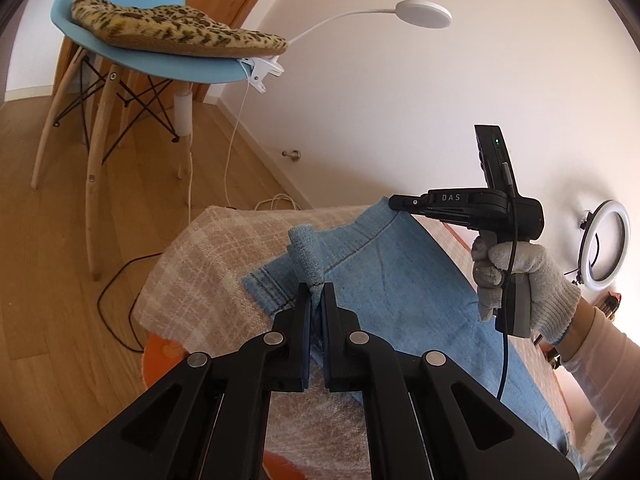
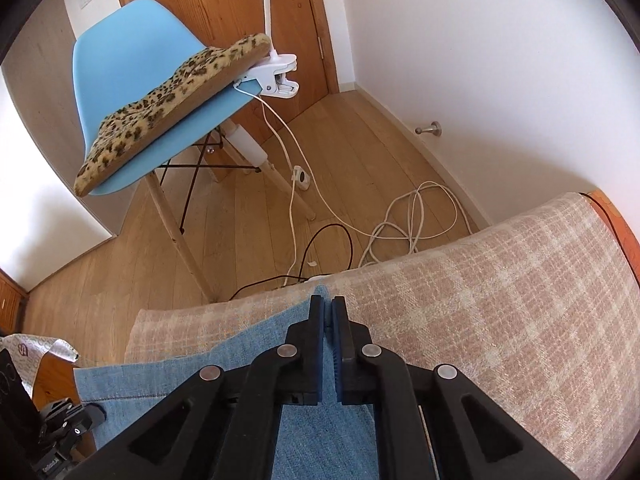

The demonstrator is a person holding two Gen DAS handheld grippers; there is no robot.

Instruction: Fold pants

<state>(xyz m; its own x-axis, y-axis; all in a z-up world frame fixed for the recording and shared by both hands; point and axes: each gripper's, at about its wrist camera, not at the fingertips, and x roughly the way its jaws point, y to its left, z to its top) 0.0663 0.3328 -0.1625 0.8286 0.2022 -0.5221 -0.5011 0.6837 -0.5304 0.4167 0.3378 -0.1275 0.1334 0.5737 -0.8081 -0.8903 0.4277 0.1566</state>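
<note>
Light blue denim pants [image 1: 384, 280] lie on a beige plaid blanket [image 1: 208, 256]. My left gripper [image 1: 317, 289] is shut on a bunched fold of the pants' edge and holds it raised off the blanket. My right gripper [image 2: 328, 304] is shut on another corner of the pants [image 2: 224, 364] near the blanket's [image 2: 500, 300] far edge. In the left wrist view the right gripper [image 1: 394, 201], held by a gloved hand [image 1: 516, 280], sits at the far corner of the pants.
A blue chair [image 1: 132, 52] with a leopard-print cushion [image 2: 168, 96] and a clip-on white lamp [image 1: 422, 14] stands on the wood floor beyond the blanket. White and black cables [image 2: 400, 224] lie on the floor. A ring light [image 1: 606, 246] stands at the right by the white wall.
</note>
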